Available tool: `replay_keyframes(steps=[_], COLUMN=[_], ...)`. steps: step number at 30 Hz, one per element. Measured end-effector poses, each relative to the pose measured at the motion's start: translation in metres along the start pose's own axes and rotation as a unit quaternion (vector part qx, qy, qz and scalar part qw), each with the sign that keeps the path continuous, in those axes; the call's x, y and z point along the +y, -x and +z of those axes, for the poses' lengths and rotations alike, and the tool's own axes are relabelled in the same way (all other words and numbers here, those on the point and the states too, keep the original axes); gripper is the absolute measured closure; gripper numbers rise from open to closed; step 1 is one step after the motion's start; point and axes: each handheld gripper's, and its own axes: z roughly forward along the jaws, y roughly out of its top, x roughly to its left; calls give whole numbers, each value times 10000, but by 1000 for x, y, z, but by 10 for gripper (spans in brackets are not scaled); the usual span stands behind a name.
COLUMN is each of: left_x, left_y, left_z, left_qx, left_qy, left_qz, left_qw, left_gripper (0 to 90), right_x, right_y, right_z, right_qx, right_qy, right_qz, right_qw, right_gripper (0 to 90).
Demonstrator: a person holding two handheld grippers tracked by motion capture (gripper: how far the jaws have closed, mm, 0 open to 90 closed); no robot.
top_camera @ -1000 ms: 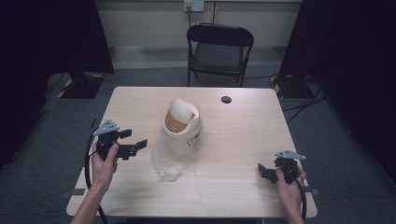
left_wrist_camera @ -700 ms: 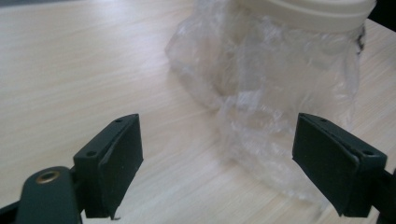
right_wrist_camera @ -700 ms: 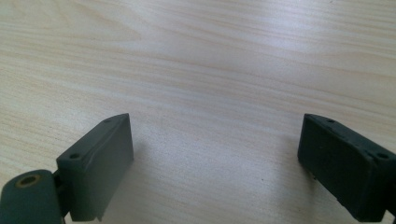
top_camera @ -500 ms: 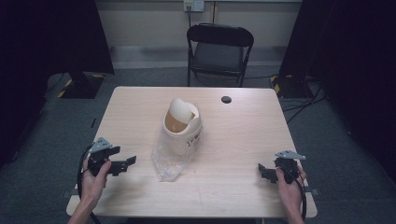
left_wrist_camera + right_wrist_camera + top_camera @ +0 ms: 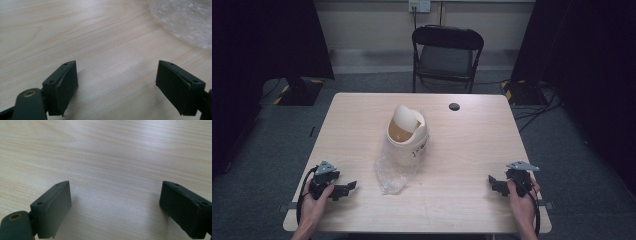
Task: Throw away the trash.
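One table [image 5: 362,125], one bin [image 5: 407,137] at its middle, swing lid tipped up. One clear plastic bag [image 5: 393,170] lies crumpled against the bin's near side. One small black disc [image 5: 454,106] near the far edge; one chair [image 5: 447,55] beyond. Two grippers. Left gripper [image 5: 343,189] near the left front corner, jaws wide apart, nothing between them, bag just ahead [image 5: 185,20]. Right gripper [image 5: 495,182] near the right front corner, jaws wide apart over bare wood, holding nothing.
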Motion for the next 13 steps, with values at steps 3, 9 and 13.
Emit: replay_keyframes(steps=[3, 9, 13], left_x=[-3, -3, -2], left_y=[2, 3, 2], left_z=[4, 5, 6], left_qx=[192, 265, 242], left_qy=[139, 111, 100], left_qz=[169, 221, 233], left_qw=[9996, 9993, 9994], left_gripper=[158, 147, 136], right_x=[0, 0, 0], right_y=[0, 0, 0], right_z=[0, 0, 0], right_qx=[-1, 0, 0], right_qy=[3, 1, 1], right_qz=[-4, -1, -1], right_qw=[10000, 10000, 10000], right_gripper=[97, 97, 97])
